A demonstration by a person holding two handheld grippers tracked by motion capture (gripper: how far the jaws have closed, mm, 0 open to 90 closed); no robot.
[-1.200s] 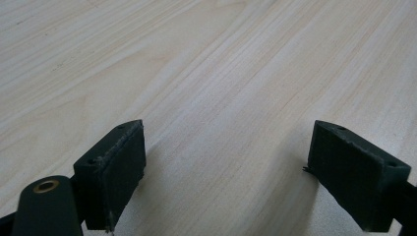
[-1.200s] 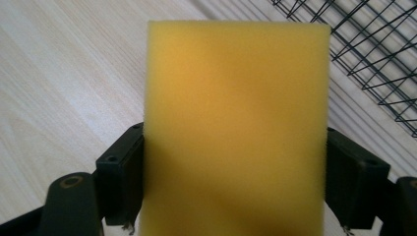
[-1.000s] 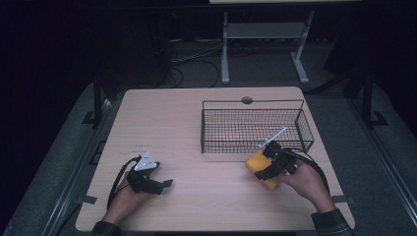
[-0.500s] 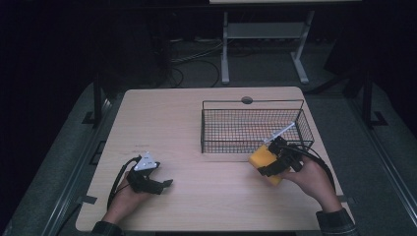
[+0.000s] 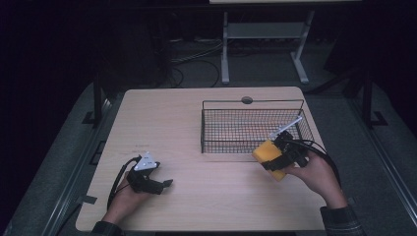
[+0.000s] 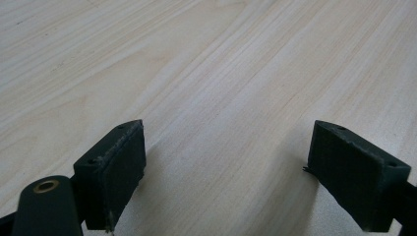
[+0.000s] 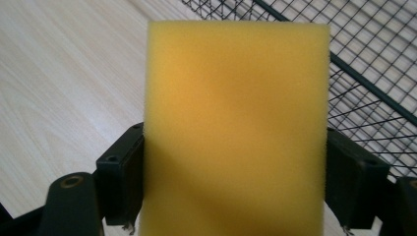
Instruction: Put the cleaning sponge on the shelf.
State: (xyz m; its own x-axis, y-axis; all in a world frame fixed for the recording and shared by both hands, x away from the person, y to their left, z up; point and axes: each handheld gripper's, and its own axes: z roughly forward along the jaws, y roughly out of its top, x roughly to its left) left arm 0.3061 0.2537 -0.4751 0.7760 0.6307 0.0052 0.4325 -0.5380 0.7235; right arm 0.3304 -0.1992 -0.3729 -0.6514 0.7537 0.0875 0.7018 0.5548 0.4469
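My right gripper [image 5: 273, 160] is shut on a yellow sponge [image 5: 268, 153], held just above the table at the near right corner of the black wire basket [image 5: 211, 129]. In the right gripper view the yellow sponge [image 7: 236, 128] stands upright between both jaws, with the basket's mesh [image 7: 364, 54] behind it to the right. My left gripper [image 5: 166, 185] rests on the table near the front left, open, with nothing between its fingers [image 6: 115, 169] and only bare wood [image 6: 221, 108] ahead of it.
The light wooden table [image 5: 172, 118] has a round cable hole [image 5: 247, 100] at its back edge behind the basket. A white metal stand [image 5: 260, 34] and cables lie on the dark floor beyond. Dark floor borders both table sides.
My right gripper has carried the sponge a little up and toward the basket's near right corner. The left gripper has stayed where it was.
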